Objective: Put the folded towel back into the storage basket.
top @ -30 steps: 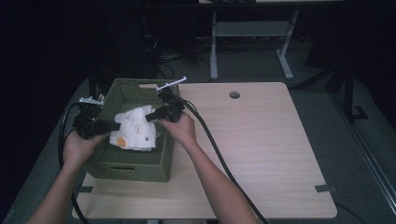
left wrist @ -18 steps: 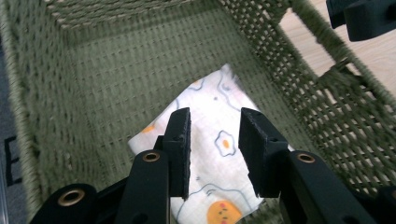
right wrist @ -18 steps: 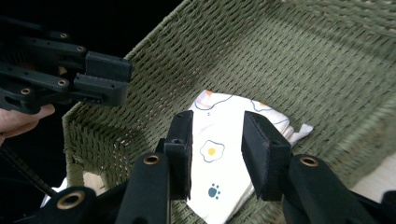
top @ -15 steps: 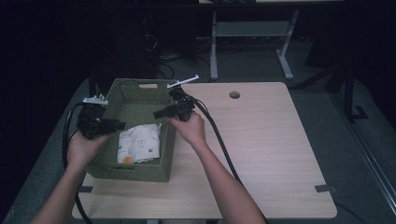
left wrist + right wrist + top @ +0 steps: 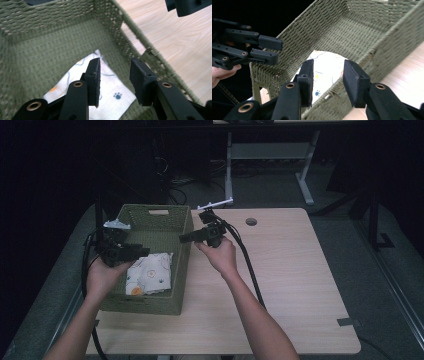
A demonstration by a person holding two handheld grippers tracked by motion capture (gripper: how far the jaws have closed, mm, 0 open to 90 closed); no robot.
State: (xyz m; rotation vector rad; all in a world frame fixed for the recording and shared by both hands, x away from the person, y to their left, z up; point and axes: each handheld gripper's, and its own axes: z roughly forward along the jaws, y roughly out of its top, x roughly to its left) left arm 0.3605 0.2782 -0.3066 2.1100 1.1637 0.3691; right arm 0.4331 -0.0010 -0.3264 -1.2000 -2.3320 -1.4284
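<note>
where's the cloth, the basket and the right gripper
cloth [image 5: 150,274], high view, middle of the folded white patterned fabric
basket [image 5: 156,209], high view, far rim by the handle slot
right gripper [image 5: 182,238], high view, between the tips of its open jaws

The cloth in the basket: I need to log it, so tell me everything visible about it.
The cloth is white, printed with small paw prints and orange and yellow marks. It looks like soft fabric, folded roughly flat. It lies on the floor of the green woven basket, at the end nearer the person, beside the right wall. No tongs touch it.
</note>
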